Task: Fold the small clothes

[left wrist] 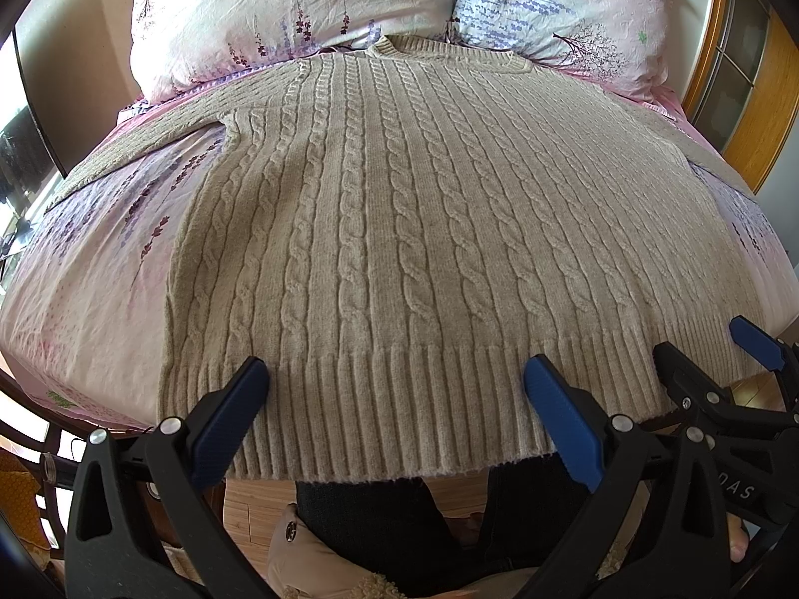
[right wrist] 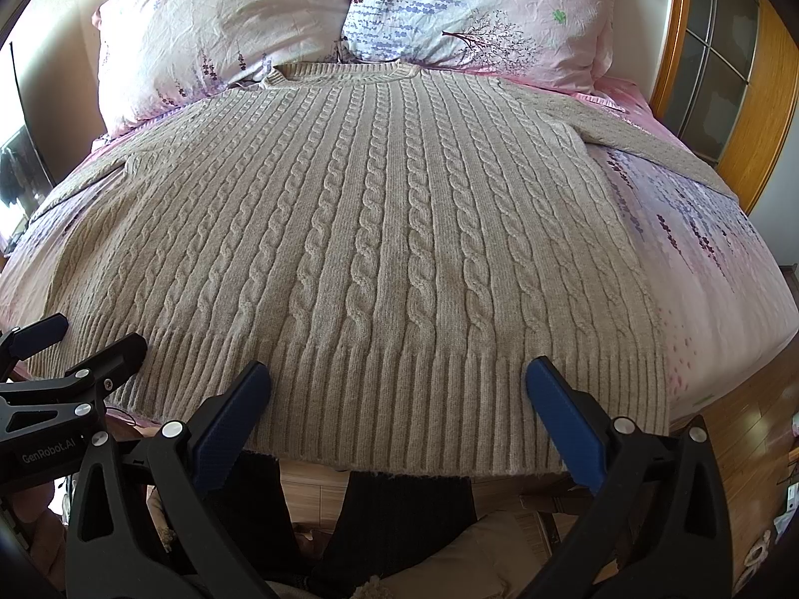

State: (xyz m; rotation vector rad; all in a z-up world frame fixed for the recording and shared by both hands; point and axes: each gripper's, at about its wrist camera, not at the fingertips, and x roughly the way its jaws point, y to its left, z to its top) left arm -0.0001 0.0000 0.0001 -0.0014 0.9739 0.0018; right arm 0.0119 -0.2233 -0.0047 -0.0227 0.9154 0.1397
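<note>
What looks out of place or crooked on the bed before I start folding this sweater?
Nothing much stands out. The beige cable-knit sweater lies flat and straight on the floral bedsheet, collar toward the pillows. Only its ribbed hem overhangs the bed edge.

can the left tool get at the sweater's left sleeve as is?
Probably yes: the open left tool hovers at the beige cable-knit sweater hem, and its left sleeve lies spread, uncovered, on the floral bedsheet.

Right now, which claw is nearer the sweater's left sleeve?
Left claw: it hovers over the hem toward the beige cable-knit sweater's left sleeve; the right claw hovers farther right.
</note>
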